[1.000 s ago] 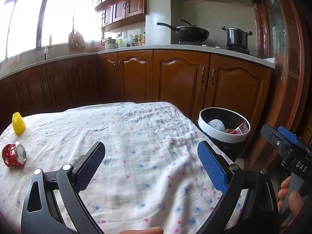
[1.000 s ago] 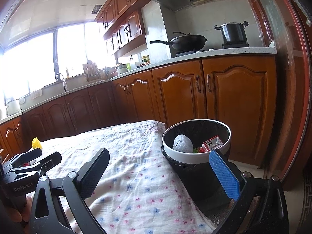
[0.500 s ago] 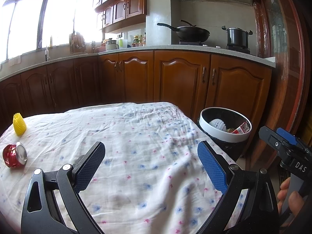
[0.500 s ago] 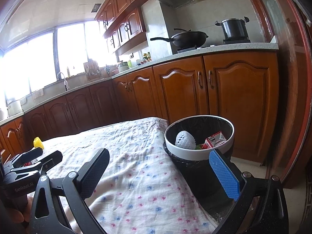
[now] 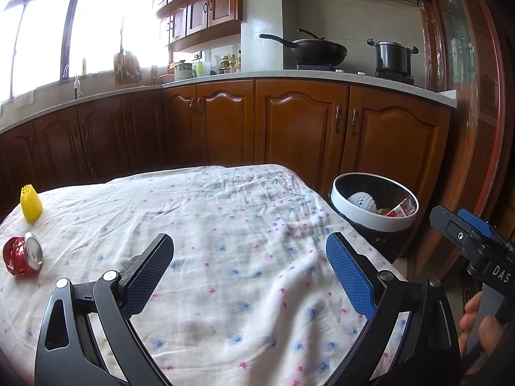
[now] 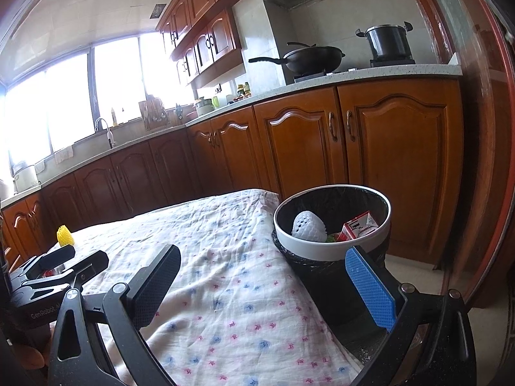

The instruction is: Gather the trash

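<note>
A kitchen with brown wooden cabinets, seen from two hand-held claws above a bench draped in a white floral cloth.

The left claw hovers over the middle of the cloth with its two fingers spread wide and nothing between them. The right claw hangs near the right edge of the bench, also spread wide and empty, with its blue finger in front of the bin.

The trash bin, black-lined with a white rim, stands on the floor just beside the bench's right end. Inside it lie a white foam fruit net, a red and white carton and a few scraps too small to identify.

Two pieces of trash remain on the cloth, both at the far left of the bench and well apart from the bin: a crushed red can lying on its side, and a yellow foam fruit net standing upright beyond it.

The task looks partly done: some trash is already in the bin, while the can and the yellow net still need to be picked up and carried across. Neither claw is close to either piece yet; the left one is the nearer.
</note>
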Tool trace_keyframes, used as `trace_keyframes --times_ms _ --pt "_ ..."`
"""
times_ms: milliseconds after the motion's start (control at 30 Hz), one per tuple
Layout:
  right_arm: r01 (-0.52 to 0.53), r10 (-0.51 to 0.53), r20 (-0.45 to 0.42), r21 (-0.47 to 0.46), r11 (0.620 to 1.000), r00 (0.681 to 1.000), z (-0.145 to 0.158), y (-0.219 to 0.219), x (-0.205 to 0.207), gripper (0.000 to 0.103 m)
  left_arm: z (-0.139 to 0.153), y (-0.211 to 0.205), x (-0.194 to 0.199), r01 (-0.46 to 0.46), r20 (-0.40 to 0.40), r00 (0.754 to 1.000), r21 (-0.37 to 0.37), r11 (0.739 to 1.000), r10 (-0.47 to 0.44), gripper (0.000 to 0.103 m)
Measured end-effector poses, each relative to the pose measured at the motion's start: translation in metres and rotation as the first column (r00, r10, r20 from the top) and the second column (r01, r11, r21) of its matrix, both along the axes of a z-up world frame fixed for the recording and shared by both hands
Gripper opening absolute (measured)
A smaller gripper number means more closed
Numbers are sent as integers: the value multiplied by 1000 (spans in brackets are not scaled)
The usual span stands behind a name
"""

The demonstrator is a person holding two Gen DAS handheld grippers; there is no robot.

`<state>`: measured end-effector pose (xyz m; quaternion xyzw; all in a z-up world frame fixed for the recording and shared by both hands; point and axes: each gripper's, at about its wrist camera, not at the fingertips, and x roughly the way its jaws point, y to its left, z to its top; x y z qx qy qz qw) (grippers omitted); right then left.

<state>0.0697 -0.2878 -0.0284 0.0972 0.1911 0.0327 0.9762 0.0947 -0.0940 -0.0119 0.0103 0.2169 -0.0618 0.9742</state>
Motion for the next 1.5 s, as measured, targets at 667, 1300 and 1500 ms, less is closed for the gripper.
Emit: trace_keyframes --times_ms 667,1300,1500 --pt "-12 12 -28 12 1000 1000 -6 -1 10 103 -9 -2 12 -11 -27 1000 3 1000 12 98" --pt "-4 5 -35 28 1000 999 -10 -6 14 103 -12 -3 15 -7 -34 999 4 1000 8 98" --pt "7 -6 -45 26 1000 999 -9 -9 14 103 -14 -3 18 -1 -38 999 -4 1000 0 98"
